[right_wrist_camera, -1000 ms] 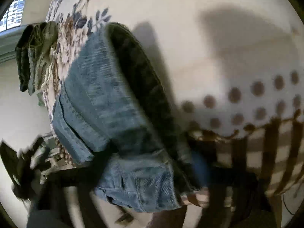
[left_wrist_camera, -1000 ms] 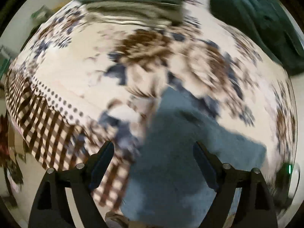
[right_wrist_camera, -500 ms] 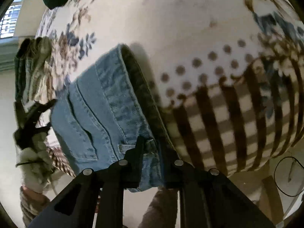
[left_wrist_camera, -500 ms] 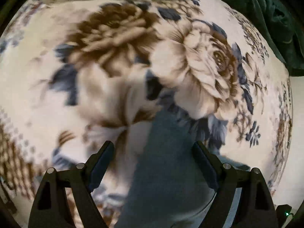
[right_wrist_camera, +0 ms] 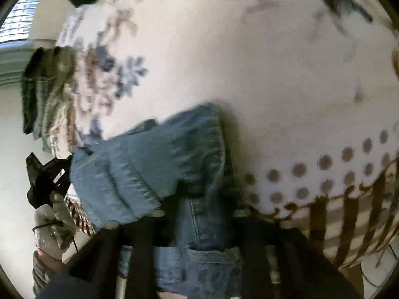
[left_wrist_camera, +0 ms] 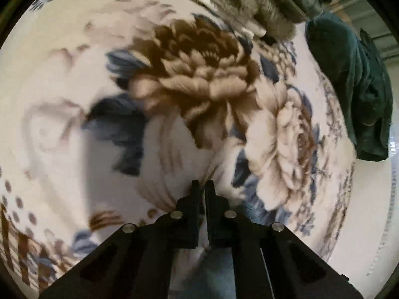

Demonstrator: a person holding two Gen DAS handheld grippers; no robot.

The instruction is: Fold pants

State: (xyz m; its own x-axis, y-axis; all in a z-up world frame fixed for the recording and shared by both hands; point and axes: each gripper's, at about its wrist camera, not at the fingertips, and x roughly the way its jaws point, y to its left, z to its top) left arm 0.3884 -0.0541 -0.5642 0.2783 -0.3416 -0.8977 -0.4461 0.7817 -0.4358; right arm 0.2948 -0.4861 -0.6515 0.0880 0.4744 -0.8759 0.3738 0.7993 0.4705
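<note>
Soft, heavy blue jeans (right_wrist_camera: 174,154) bunch on a floral blanket (left_wrist_camera: 74,99); left gripper (left_wrist_camera: 202,186) pinched together, right gripper (right_wrist_camera: 199,214) apart astride their waistband.

One pair of blue denim pants (right_wrist_camera: 159,164) is seen, bunched on one cream bedspread printed with brown and blue flowers (left_wrist_camera: 74,74). Two large brown-and-beige flowers can be counted on the bedspread in the left wrist view. One stack of folded olive and grey-green garments (right_wrist_camera: 45,92) is seen; three or four layers can be made out, the exact number not being clear. One crumpled dark green garment (left_wrist_camera: 354,94) is seen. Two black two-finger grippers are counted: the left gripper (left_wrist_camera: 202,186) and the right gripper (right_wrist_camera: 199,226). One grey-gloved hand (right_wrist_camera: 49,226) is visible.
</note>
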